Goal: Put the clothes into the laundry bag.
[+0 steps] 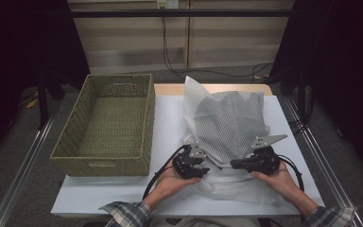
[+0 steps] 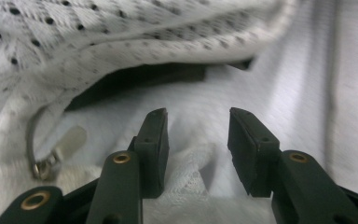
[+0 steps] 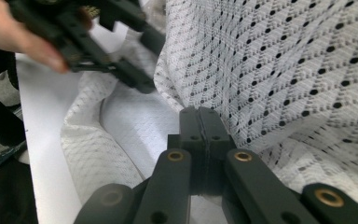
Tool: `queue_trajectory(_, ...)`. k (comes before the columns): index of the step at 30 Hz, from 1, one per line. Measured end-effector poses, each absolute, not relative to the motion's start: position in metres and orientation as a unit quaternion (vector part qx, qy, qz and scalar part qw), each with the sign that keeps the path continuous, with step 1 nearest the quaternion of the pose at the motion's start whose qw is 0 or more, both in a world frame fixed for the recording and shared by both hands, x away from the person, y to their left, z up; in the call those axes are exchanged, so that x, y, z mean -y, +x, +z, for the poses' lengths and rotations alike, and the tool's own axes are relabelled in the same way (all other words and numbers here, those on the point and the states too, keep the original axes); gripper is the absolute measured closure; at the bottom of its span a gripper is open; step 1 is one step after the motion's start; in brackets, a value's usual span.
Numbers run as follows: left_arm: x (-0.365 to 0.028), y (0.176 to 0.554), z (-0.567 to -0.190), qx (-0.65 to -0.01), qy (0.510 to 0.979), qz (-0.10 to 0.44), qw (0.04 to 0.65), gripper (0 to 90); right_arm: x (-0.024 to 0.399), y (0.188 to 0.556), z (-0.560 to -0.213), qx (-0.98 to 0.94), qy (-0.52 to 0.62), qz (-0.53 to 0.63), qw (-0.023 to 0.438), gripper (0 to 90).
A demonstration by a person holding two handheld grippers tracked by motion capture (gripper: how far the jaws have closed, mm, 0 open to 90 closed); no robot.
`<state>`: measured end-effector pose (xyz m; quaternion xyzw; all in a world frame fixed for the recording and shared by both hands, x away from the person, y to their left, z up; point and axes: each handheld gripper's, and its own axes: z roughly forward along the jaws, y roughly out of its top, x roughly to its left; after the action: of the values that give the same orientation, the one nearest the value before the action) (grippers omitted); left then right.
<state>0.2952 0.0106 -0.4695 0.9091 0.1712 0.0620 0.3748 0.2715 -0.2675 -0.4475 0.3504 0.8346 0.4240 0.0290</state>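
A white mesh bag (image 1: 227, 123) with dark dots lies spread on the white table (image 1: 168, 123). My right gripper (image 1: 234, 164) points left at the near edge of its upper layer; in the right gripper view its jaws (image 3: 199, 116) are pressed together on that edge of the mesh bag (image 3: 284, 70). My left gripper (image 1: 202, 169) is at the bag's near left corner. In the left gripper view it (image 2: 198, 135) stands open over bunched white fabric (image 2: 186, 172), not pressing it. A dark gap shows under the lifted mesh layer (image 2: 121, 42). A zipper pull (image 2: 51, 161) lies left of the jaws.
A woven green basket (image 1: 99, 165), with nothing in it, stands on the left part of the table, close to the bag. The person's hands (image 1: 170, 182) hold both grippers near the front edge. Table frame rails run along both sides.
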Motion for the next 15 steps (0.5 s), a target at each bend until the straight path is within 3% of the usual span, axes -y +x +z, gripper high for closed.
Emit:
queue_trajectory(7,-0.049,0.292,-0.47,-0.193,0.912,0.072,0.356,74.0,0.268,0.272,-0.449,-0.838,0.349,0.419,0.029,90.0)
queue_trajectory(15,-0.07,0.282,-0.469,-0.213,0.911,0.082,0.342,70.4,0.264,0.271,-0.45,-0.845,0.343,0.409,0.039,87.4)
